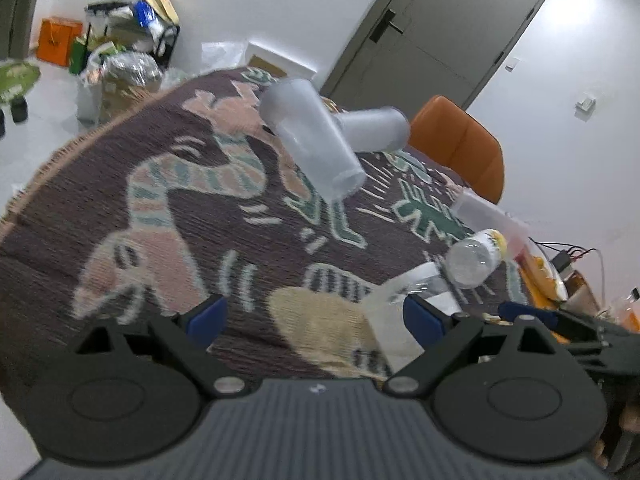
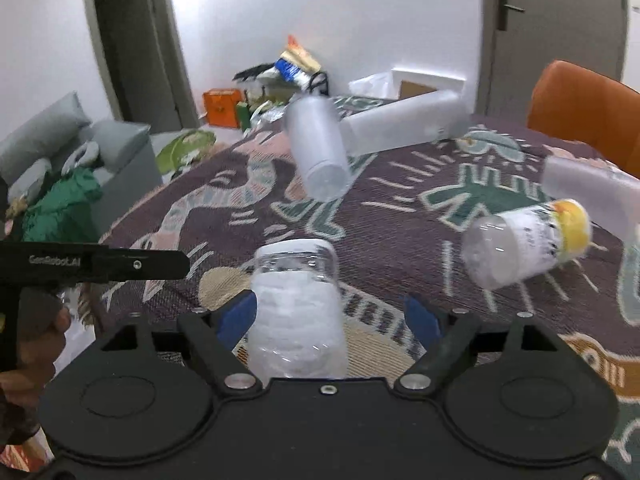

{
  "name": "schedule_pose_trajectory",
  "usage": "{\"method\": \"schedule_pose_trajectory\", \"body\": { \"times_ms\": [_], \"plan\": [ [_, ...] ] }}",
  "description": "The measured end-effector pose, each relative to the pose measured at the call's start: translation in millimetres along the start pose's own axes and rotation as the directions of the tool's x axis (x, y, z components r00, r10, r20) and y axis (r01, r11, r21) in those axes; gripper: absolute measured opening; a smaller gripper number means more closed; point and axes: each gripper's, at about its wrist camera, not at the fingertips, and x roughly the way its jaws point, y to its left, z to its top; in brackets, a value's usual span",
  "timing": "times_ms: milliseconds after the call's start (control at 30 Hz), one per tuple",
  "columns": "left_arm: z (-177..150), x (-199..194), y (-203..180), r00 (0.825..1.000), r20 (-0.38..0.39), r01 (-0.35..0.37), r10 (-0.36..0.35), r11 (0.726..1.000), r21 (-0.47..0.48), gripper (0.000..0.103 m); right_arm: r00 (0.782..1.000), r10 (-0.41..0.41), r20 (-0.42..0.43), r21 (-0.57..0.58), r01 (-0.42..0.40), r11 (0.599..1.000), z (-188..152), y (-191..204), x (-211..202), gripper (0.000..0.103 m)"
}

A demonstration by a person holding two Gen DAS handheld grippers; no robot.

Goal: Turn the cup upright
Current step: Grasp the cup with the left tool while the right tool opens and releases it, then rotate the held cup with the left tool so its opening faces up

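A clear plastic cup (image 2: 296,304) stands between the open fingers of my right gripper (image 2: 332,316), touching the left pad; the right pad is apart from it. It shows at the right of the left wrist view (image 1: 416,284). Several other translucent cups lie on their sides on the patterned tablecloth (image 2: 400,220): two frosted ones at the far middle (image 2: 320,152) (image 2: 404,124), one with a yellow end at the right (image 2: 524,240), one more behind it (image 2: 588,188). My left gripper (image 1: 316,316) is open and empty over the cloth.
An orange chair (image 2: 588,108) stands at the table's far right edge. A grey sofa (image 2: 80,152) and floor clutter (image 2: 280,80) lie beyond the table's left side. Doors are in the back wall. Cables and small items sit at the right in the left wrist view (image 1: 568,260).
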Motion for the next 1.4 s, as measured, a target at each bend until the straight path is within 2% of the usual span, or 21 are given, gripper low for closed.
{"method": "schedule_pose_trajectory", "body": {
  "times_ms": [200, 367, 500, 633, 767, 967, 1200, 1267, 1333, 1400],
  "plan": [
    [6, 13, -18, 0.998, -0.051, 0.029, -0.031, 0.999, -0.034, 0.094, 0.997, -0.029, 0.065, 0.076, 0.024, 0.997, -16, -22, -22, 0.081],
    [10, 26, -33, 0.995, -0.088, 0.035, -0.038, 0.998, -0.045, 0.094, 0.987, -0.105, 0.125, 0.109, 0.091, 0.990, -28, -38, -35, 0.082],
    [15, 37, -43, 0.993, -0.118, 0.012, -0.020, 0.997, -0.071, 0.094, 0.983, -0.095, 0.156, 0.163, 0.069, 0.984, -39, -54, -42, 0.082],
    [20, 48, -50, 0.990, -0.141, -0.003, -0.010, 0.996, -0.089, 0.094, 0.972, -0.120, 0.202, 0.201, 0.078, 0.976, -54, -62, -46, 0.082],
    [21, 60, -54, 0.984, -0.178, -0.018, -0.003, 0.993, -0.117, 0.094, 0.970, -0.127, 0.206, 0.251, 0.073, 0.965, -65, -70, -45, 0.082],
    [22, 76, -62, 0.975, -0.222, -0.023, -0.006, 0.991, -0.131, 0.094, 0.963, -0.160, 0.215, 0.293, 0.092, 0.952, -82, -74, -42, 0.091],
    [19, 96, -68, 0.964, -0.267, -0.027, -0.010, 0.990, -0.135, 0.093, 0.960, -0.158, 0.231, 0.340, 0.073, 0.938, -99, -72, -36, 0.097],
    [18, 102, -65, 0.959, -0.284, -0.037, -0.006, 0.988, -0.148, 0.091, 0.959, -0.163, 0.230, 0.347, 0.076, 0.935, -102, -71, -34, 0.098],
    [19, 102, -62, 0.963, -0.269, -0.038, -0.009, 0.985, -0.168, 0.089, 0.958, -0.174, 0.227, 0.356, 0.084, 0.931, -104, -71, -33, 0.099],
    [20, 102, -62, 0.964, -0.264, -0.035, -0.012, 0.985, -0.171, 0.070, 0.958, -0.177, 0.227, 0.365, 0.085, 0.927, -107, -71, -33, 0.100]
  ]
}}
